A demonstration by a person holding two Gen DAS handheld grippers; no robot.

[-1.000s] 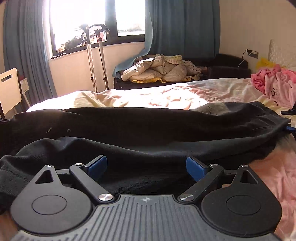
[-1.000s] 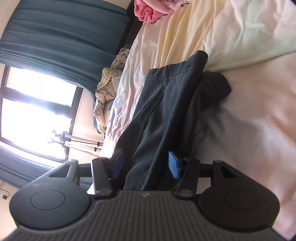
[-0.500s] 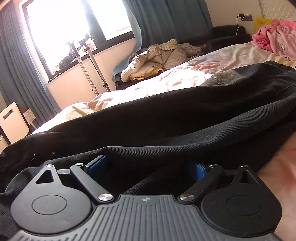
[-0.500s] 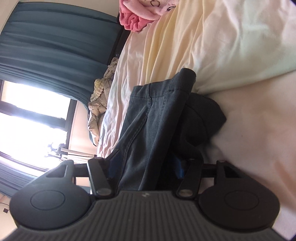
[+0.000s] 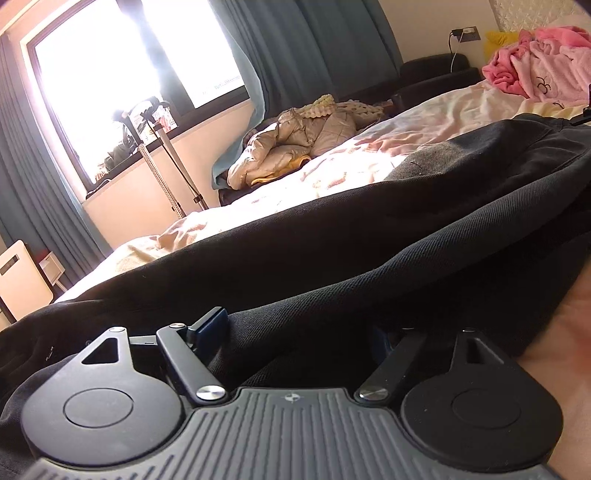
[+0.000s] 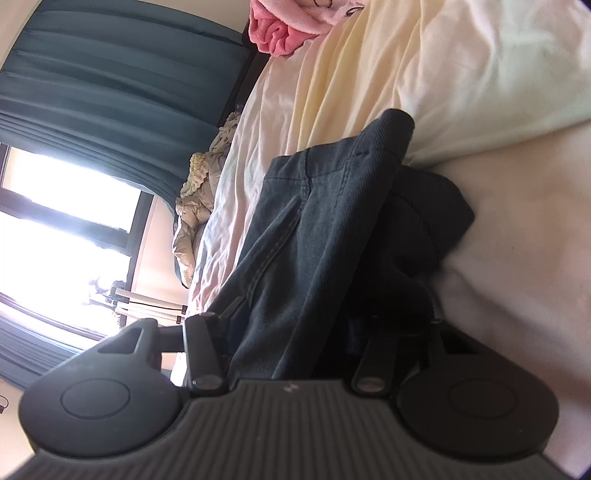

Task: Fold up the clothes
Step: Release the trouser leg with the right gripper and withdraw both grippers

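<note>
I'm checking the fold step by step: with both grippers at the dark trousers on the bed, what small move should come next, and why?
Probably finish closing the left gripper on the dark trousers. Its jaws have just been closing with cloth bunched between them, but a firm pinch isn't clear. The right gripper has cloth between its fingers too, so lifting can wait.

Premises: a home bedroom. A bed [image 5: 424, 122] with rumpled cream sheets is filling the scene; teal curtains [image 5: 317, 51] are hanging beside a bright window [image 5: 122, 85] far left, and a wall socket [image 5: 466, 34] is showing far right.
</note>
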